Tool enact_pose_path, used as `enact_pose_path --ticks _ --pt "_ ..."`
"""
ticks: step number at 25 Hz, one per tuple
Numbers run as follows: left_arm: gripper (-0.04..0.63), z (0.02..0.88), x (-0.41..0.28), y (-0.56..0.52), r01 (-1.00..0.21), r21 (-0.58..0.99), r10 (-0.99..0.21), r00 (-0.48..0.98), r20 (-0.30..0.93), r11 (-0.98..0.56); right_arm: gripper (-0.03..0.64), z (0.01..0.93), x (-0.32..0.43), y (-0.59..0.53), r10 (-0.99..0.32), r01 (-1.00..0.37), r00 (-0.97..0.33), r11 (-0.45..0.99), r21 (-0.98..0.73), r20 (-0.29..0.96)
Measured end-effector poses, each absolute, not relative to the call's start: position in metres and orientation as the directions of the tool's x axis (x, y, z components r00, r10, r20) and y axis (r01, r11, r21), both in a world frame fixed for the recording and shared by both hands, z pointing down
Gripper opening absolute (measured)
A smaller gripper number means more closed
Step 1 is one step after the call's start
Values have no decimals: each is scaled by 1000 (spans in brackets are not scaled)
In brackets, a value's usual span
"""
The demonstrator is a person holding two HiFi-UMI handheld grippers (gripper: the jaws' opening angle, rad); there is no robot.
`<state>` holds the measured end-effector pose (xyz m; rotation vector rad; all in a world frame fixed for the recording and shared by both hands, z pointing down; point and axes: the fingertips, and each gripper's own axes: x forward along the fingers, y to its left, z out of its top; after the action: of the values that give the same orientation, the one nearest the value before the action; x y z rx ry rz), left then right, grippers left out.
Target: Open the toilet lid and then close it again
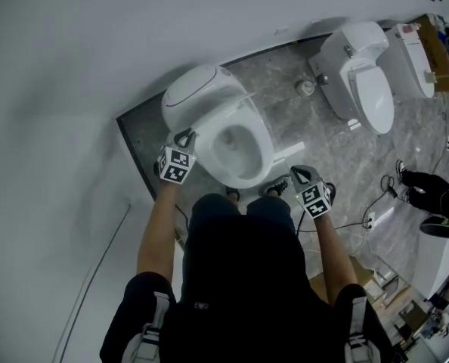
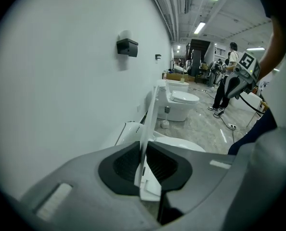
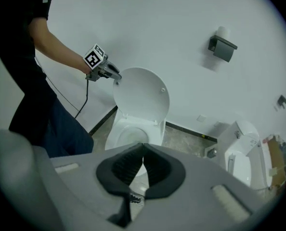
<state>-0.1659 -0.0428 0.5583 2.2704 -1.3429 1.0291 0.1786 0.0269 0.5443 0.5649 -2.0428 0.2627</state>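
Observation:
The white toilet lid (image 1: 198,97) stands raised, leaning back toward the wall, over the open bowl (image 1: 239,146). My left gripper (image 1: 185,136) is at the lid's left edge. In the left gripper view the thin lid edge (image 2: 150,114) runs between the jaws of that gripper (image 2: 144,150), which are shut on it. From the right gripper view the upright lid (image 3: 142,93) faces me, with the left gripper (image 3: 115,78) at its rim. My right gripper (image 1: 296,171) hangs off the bowl's front right, apart from the toilet. Its pads (image 3: 143,150) meet with nothing between them.
A second toilet (image 1: 360,82) and a third (image 1: 410,59) stand further right along the wall. A paper holder (image 3: 222,47) is fixed to the wall. Cables (image 1: 360,221) lie on the grey floor at the right, near someone's shoes (image 1: 428,184). My own legs stand before the bowl.

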Motion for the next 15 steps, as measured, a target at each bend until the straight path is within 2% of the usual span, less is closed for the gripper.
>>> enact_pose_path --ticks 5,15 --pt "46 556 -171 -51 -848 -79 -610 309 730 -525 3 547 180 43 -225 -512 -477 857 -60 849" --pt "41 558 -195 -76 -866 -49 -587 294 754 -497 3 537 194 49 -230 -599 -524 784 -163 820"
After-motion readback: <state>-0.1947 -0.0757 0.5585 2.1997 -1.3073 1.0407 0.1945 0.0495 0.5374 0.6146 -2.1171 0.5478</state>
